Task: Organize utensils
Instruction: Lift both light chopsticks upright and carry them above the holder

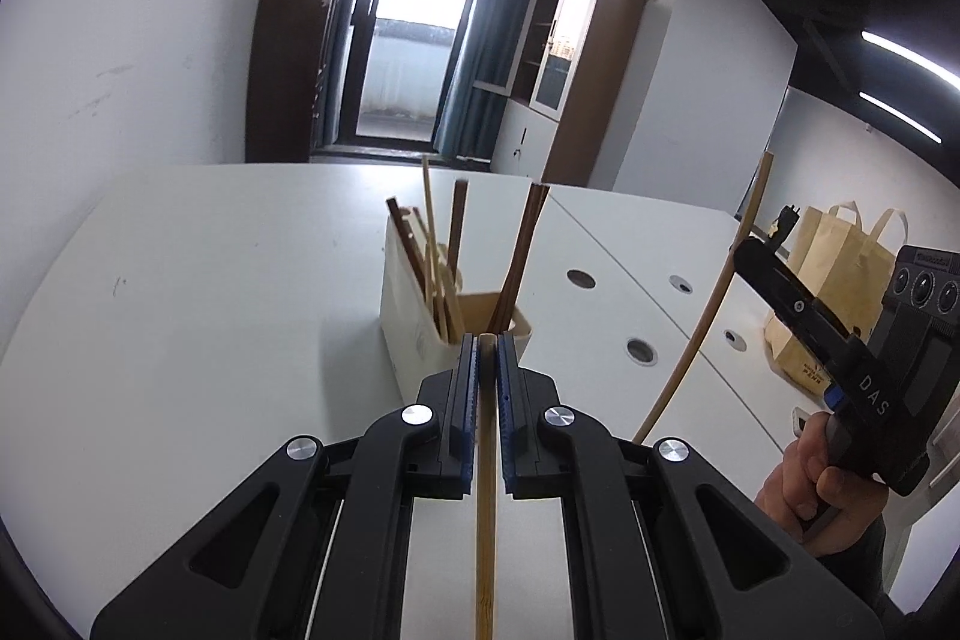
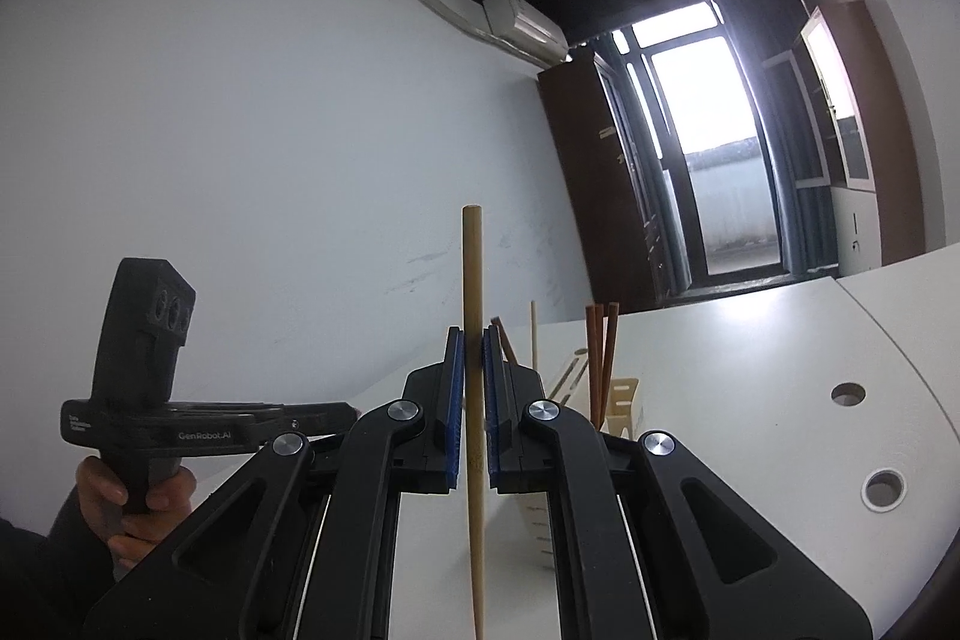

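We hold one pale chopstick [image 1: 485, 490] clenched in the left gripper [image 1: 486, 358], its tip just short of the holder [image 1: 414, 316] — lined up, we judge, for dropping in beside the sticks already standing there. The right gripper [image 2: 473, 358] clamps a second chopstick [image 2: 473, 280] upright, waiting nearby. Beneath lies a white table [image 1: 210, 280]; beyond, a bright window [image 1: 420, 28], cabinets and bare walls.

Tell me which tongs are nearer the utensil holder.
Left. The left tongs sit just in front of the utensil holder; the right tongs are off to its right.
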